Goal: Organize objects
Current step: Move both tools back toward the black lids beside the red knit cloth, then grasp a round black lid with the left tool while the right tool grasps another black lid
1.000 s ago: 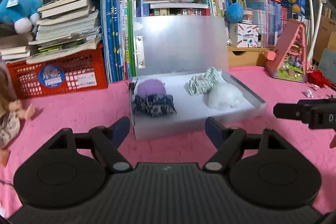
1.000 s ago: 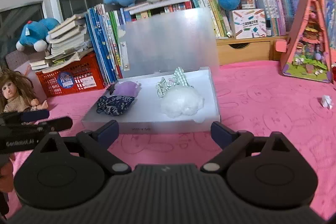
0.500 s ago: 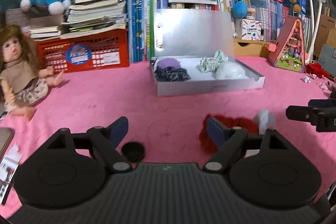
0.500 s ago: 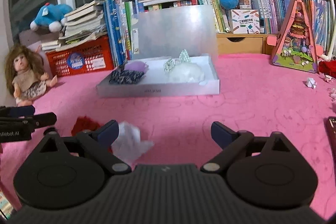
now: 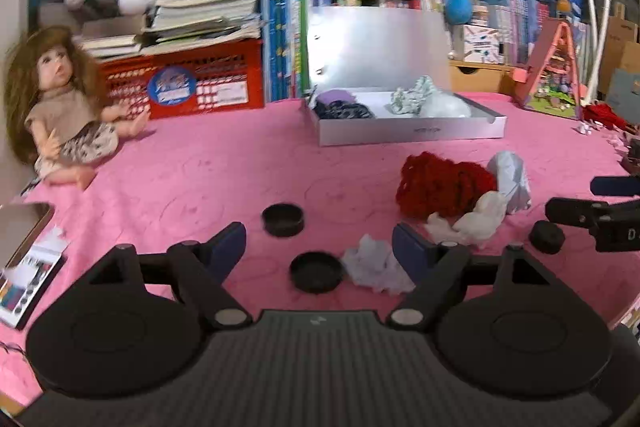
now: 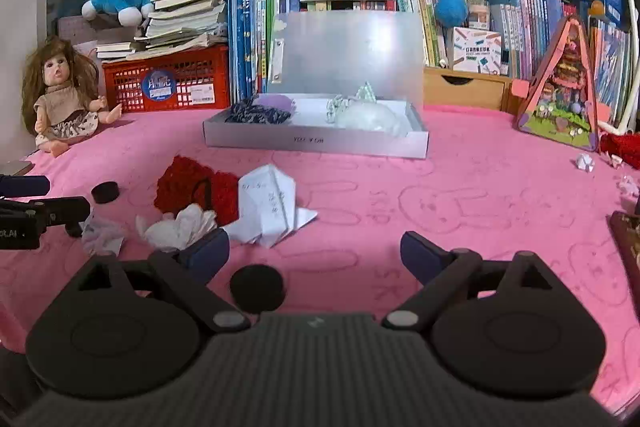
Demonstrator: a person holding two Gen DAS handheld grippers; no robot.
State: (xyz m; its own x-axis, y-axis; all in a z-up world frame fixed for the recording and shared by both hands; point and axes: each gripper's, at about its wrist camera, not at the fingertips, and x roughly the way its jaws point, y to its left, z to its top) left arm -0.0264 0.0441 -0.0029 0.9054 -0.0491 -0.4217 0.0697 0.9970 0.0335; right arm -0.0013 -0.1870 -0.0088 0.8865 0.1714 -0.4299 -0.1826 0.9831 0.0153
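An open silver box stands mid-table with cloth items inside. In front of it lie a red knitted piece, a folded white paper and crumpled tissues. My left gripper hovers over a black cap and a paper wad; its jaws are wide, closing slightly, and touch nothing. A second cap lies just beyond. My right gripper is also wide and closing, with a black cap on the cloth near its left finger, untouched.
A doll sits at the far left by a red crate. Books and plush toys line the back. A triangular toy house stands at the right. A booklet lies at the left edge, and paper scraps lie at the right.
Both grippers have drawn back from the box and sunk. The box now looks smaller and farther away. The red knit, papers and black caps have come into view near the fingers.
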